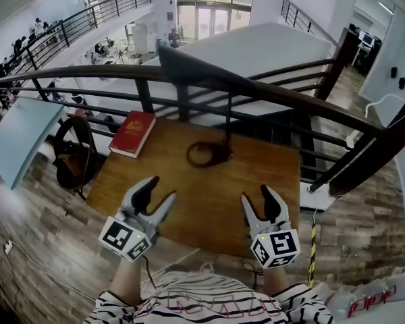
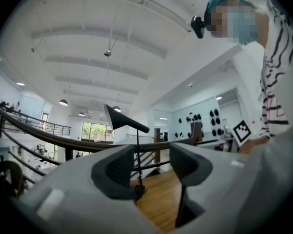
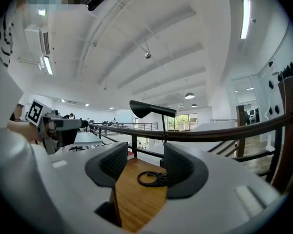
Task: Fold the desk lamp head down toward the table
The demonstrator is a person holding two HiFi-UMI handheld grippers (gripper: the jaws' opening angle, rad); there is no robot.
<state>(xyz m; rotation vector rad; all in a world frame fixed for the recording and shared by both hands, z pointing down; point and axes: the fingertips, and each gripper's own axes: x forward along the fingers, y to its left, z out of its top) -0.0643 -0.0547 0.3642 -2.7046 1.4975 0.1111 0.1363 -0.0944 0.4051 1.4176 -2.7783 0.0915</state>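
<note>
A black desk lamp stands at the far middle of the wooden table (image 1: pixel 209 211). Its cone head (image 1: pixel 178 62) is raised high on a thin stem, above a black ring of base and cord (image 1: pixel 206 154). My left gripper (image 1: pixel 159 189) is open over the near left of the table, well short of the lamp. My right gripper (image 1: pixel 256 194) is open at the near right, also apart from it. The left gripper view has the lamp head (image 2: pixel 118 118) above the open jaws (image 2: pixel 151 167). The right gripper view has the head (image 3: pixel 144 108) and cord ring (image 3: pixel 150 178) beyond the open jaws (image 3: pixel 145 165).
A red book (image 1: pixel 133 132) lies at the table's far left corner. A dark railing (image 1: pixel 277 94) runs right behind the table, over a drop to the floor below. A black round object (image 1: pixel 73 152) stands off the table's left side.
</note>
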